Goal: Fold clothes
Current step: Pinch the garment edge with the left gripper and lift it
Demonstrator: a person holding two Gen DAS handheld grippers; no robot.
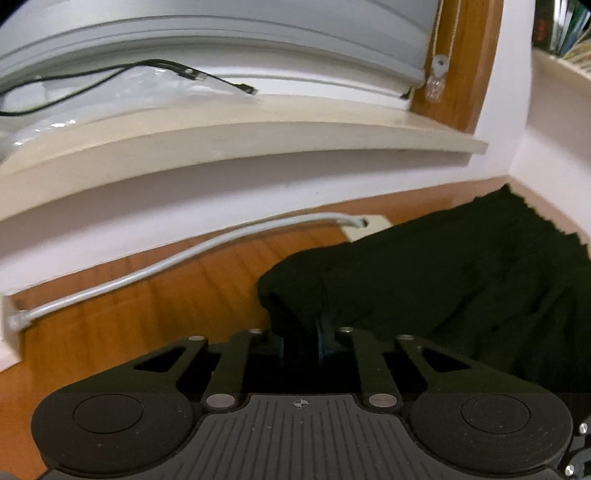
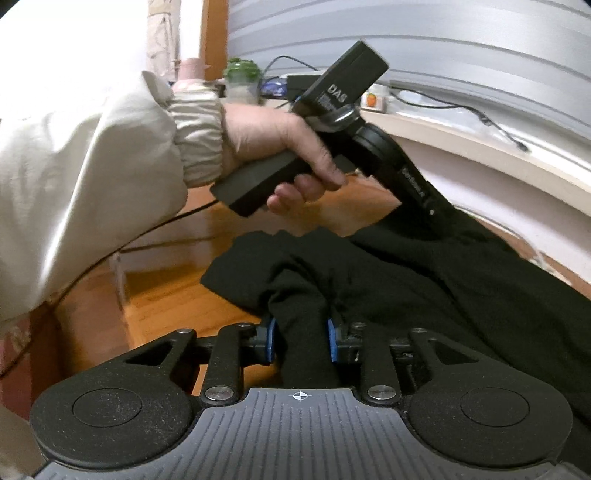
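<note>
A black, soft fabric garment (image 2: 461, 295) lies crumpled on the orange-brown wooden counter (image 1: 155, 295), bunched toward the counter's far edge where it meets the white wall (image 1: 221, 192) and reaching into the far right corner in the left wrist view.

The right gripper (image 2: 301, 339) has its blue-padded fingers (image 2: 332, 339) drawn in on a gathered fold of the garment; the cloth fills the gap between the pads and is pinched there, its near edge rising in a ridge from the counter. The left gripper (image 1: 301, 341) is nearly closed, with its fingertips buried in a dark fold at the garment's left end, so it has hold of the cloth as well; the pads themselves are mostly hidden by the fabric.

In the right wrist view a person's hand (image 2: 280, 144), in a cream puffy sleeve (image 2: 110, 166) with an elastic cuff, grips the black handle of the left gripper, whose fingers point down into the garment farther back.

A pale grey cable (image 1: 177, 258) arcs above the bare counter to the left of the garment, running between a white wall socket at the left edge and another at the far edge. Above it a cream window sill (image 1: 258, 140) carries a thin black wire (image 1: 92, 77), beneath grey slatted blinds (image 1: 258, 29).
</note>
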